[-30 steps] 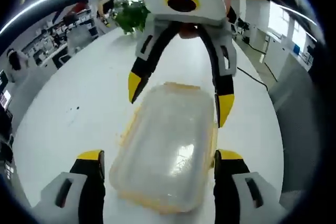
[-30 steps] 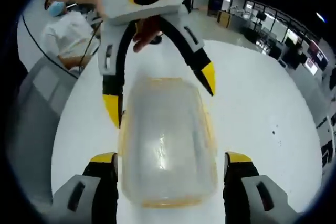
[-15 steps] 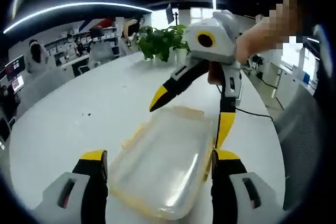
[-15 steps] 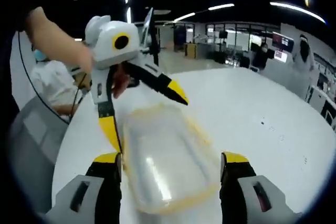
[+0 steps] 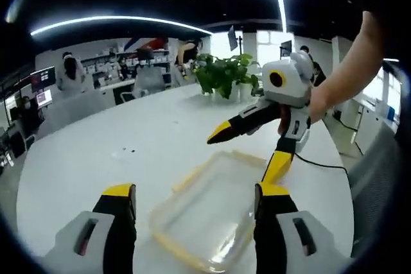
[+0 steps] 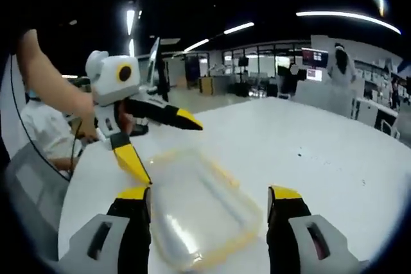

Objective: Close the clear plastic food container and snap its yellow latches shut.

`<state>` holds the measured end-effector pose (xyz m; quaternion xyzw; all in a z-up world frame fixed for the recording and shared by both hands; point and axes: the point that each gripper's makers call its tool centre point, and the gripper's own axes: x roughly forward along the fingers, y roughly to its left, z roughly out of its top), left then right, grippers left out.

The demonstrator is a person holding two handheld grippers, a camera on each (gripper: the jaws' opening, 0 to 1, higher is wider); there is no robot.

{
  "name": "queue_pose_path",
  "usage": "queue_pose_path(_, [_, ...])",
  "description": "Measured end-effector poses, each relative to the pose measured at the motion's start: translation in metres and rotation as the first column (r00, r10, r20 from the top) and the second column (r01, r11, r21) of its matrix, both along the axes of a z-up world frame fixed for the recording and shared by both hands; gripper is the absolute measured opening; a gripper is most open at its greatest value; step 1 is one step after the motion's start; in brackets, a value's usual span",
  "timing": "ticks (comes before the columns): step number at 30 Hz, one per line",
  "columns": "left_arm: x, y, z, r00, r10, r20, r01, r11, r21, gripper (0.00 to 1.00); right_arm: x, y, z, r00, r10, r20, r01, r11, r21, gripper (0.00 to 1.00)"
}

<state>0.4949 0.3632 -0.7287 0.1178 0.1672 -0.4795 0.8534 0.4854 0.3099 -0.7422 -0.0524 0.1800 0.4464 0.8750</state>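
Observation:
The clear plastic container [image 5: 209, 213] with a yellow rim lies flat on the white table [image 5: 96, 158], its lid resting on it; I cannot tell how its latches stand. My left gripper [image 5: 194, 196] is open, its jaws to either side of the container's near end. The right gripper [image 5: 247, 153] hangs open over the far end, one yellow tip close to the rim. In the right gripper view the container [image 6: 199, 206] sits between the wide-apart jaws of my open right gripper [image 6: 209, 194]. The left gripper [image 6: 164, 149] is open above the far end.
A potted plant [image 5: 225, 75] stands at the table's far side. A black cable [image 5: 327, 165] runs along the table's right edge beside a grey chair [image 5: 382, 178]. A seated person in white [image 6: 45, 126] is beyond the table edge. Desks and monitors fill the background.
Both grippers have risen and tilted up from the container, which now lies lower in each view. Their jaws no longer straddle it as closely. The container stays in place.

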Motion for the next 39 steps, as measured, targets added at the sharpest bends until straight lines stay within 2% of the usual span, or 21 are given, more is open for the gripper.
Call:
queue_pose_path(8, [-0.003, -0.003, -0.004, 1.000, 0.006, -0.008, -0.006, 1.000, -0.002, 0.74, -0.005, -0.004, -0.002, 1.000, -0.008, -0.008, 0.008, 1.000, 0.014, 0.74])
queue_pose_path(10, [-0.005, -0.005, -0.002, 1.000, -0.004, 0.027, 0.003, 1.000, 0.022, 0.72, -0.005, -0.006, -0.002, 1.000, -0.014, -0.010, 0.014, 1.000, 0.011, 0.74])
queue_pose_path(18, [-0.007, -0.003, 0.007, 0.999, 0.035, 0.018, -0.035, 0.999, -0.021, 0.72, -0.009, -0.010, 0.002, 0.999, -0.035, -0.008, 0.035, 0.999, 0.020, 0.75])
queue_pose_path(30, [-0.009, 0.015, 0.005, 0.996, 0.084, -0.003, -0.084, 0.995, -0.053, 0.72, -0.017, -0.016, 0.006, 0.997, -0.080, 0.006, 0.079, 0.996, 0.028, 0.74])
queue_pose_path(39, [-0.022, 0.020, 0.013, 0.995, 0.101, -0.010, -0.101, 0.991, -0.088, 0.73, -0.025, -0.023, 0.013, 0.994, -0.108, 0.001, 0.108, 0.994, 0.035, 0.74])
